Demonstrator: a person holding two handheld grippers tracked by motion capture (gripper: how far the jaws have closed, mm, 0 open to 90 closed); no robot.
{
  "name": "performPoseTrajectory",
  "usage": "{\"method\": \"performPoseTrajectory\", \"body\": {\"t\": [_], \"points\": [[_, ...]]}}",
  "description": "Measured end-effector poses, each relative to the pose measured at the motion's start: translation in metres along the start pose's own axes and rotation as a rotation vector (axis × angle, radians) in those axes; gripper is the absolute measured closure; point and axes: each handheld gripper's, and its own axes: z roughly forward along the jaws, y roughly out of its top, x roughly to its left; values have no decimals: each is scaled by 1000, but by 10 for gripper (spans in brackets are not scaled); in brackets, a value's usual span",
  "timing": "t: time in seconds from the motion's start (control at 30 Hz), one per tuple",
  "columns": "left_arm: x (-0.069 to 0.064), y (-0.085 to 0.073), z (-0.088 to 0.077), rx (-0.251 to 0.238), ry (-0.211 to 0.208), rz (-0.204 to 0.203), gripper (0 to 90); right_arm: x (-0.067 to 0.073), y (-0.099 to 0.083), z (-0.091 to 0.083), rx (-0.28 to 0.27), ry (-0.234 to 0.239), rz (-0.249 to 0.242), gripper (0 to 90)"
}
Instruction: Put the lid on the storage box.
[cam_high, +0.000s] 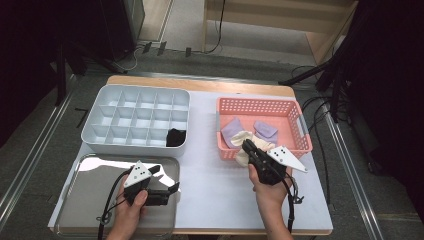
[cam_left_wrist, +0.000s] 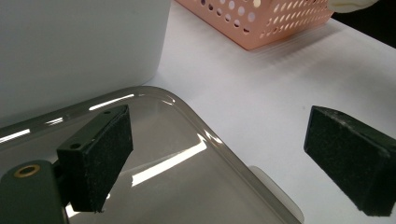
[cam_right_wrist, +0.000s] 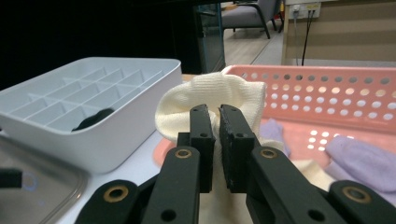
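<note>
A white-topped table stands in a dim room with cables on the grey floor behind it. On my screens the work looks like sorting socks from the pink perforated plastic basket into the pale grey plastic divider box. I judge it early: one black rolled sock sits in a near-row compartment of that box, the other cells I can see are bare, and two lilac socks lie in the basket.

My right gripper is clamped on the cream knitted sock, its pads pinching a fold of the fabric at the basket's near rim, so the sock hangs partly over that edge. It is bunched, so I cannot give a clean long axis; in the high view it runs roughly from the basket's inside towards me, the loose end dangling below the jaws.

My left gripper hovers over the shiny metal tray with its jaws spread wide and nothing between them.
</note>
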Motion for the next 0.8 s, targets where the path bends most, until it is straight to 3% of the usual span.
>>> {"method": "performPoseTrajectory", "body": {"t": [0.4, 0.53, 0.8], "points": [[0, 0, 0, 0, 2, -1, 85, 26, -25, -22, 47, 19, -37, 845], [0, 0, 0, 0, 4, -1, 85, 40, -39, -31, 81, 39, -48, 845], [0, 0, 0, 0, 2, -1, 85, 51, -66, -35, 153, 69, -41, 845]]}}
